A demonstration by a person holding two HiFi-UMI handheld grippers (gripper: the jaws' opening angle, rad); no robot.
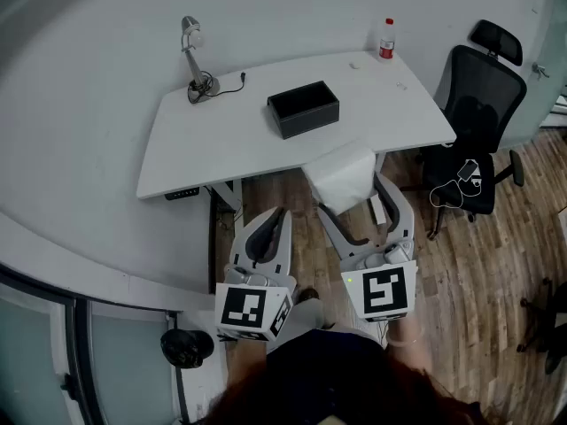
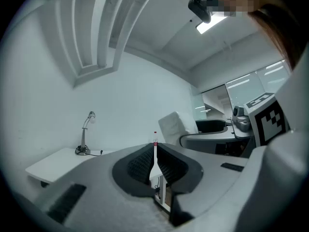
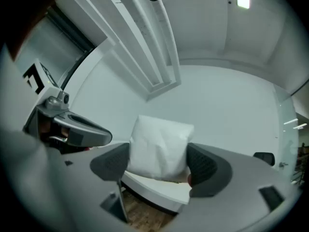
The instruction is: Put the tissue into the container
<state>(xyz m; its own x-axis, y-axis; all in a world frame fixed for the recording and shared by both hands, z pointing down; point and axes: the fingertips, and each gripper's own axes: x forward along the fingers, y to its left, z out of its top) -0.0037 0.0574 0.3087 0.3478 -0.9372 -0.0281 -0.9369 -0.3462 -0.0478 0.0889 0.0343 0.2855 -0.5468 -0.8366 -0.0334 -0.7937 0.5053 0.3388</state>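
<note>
A black open-topped container (image 1: 303, 108) stands on the middle of the white table (image 1: 213, 153). A white tissue pack (image 1: 341, 177) hangs at the table's front edge, a little nearer than the container. My right gripper (image 1: 352, 193) is shut on it, jaws wide; in the right gripper view the tissue pack (image 3: 159, 146) fills the gap between both pads (image 3: 203, 164) of the right gripper (image 3: 158, 162). My left gripper (image 1: 275, 215) is held to the left, below the table edge, its jaws shut on nothing. From the left gripper (image 2: 155, 151) the tissue pack (image 2: 176, 127) shows to the right.
A desk lamp (image 1: 195, 60) with a cable stands at the table's back left, and a bottle (image 1: 386, 39) with a red cap at its back right corner. A black office chair (image 1: 474, 104) is to the right on the wooden floor. A curved white wall runs along the left.
</note>
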